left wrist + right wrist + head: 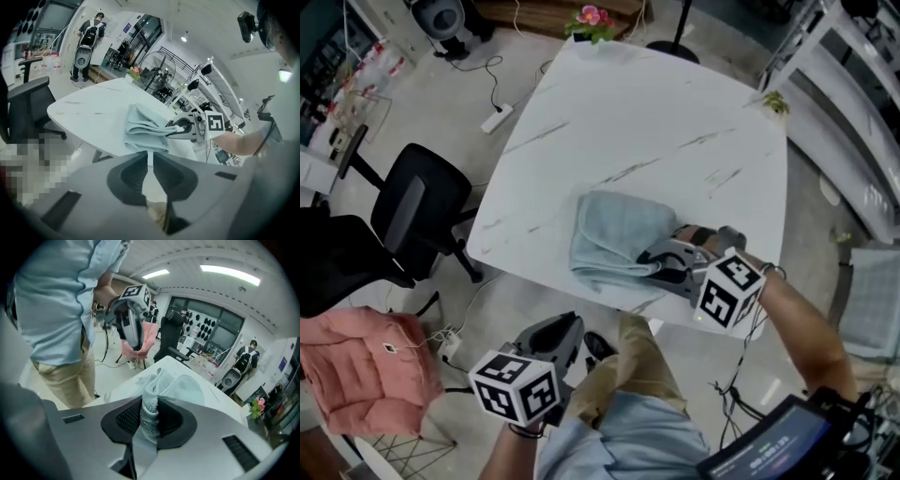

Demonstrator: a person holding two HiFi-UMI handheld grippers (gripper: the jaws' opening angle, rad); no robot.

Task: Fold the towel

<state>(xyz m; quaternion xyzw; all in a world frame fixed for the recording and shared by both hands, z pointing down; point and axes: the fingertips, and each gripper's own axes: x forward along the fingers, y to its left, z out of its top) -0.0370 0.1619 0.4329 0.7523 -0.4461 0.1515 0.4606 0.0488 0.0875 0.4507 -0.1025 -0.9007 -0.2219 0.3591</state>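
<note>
Towel lies folded on the desk, toward the desk's 5 o'clock part and close to the near edge. The right gripper meets it from its 4 o'clock side. Its jaws are clamped on a bunched edge of the cloth, which fills the gap between the pads in the right gripper view. The left gripper hangs off the desk at about 7 o'clock from the towel, well apart from it. Its jaws stand only a narrow slit apart with nothing between them.

The desk is white with faint grey marble veins and is bare apart from the towel. Pink flowers show just past its 12 o'clock edge. On the pale floor a black office chair stands at 9 o'clock, a pink cushion at 8 o'clock, and a white power strip with its cable at 10 o'clock.

The towel is pale blue with a fine woven texture. It is stacked in several soft layers, with a rounded fold along its 9 o'clock side and loose layered edges toward 6 o'clock.
</note>
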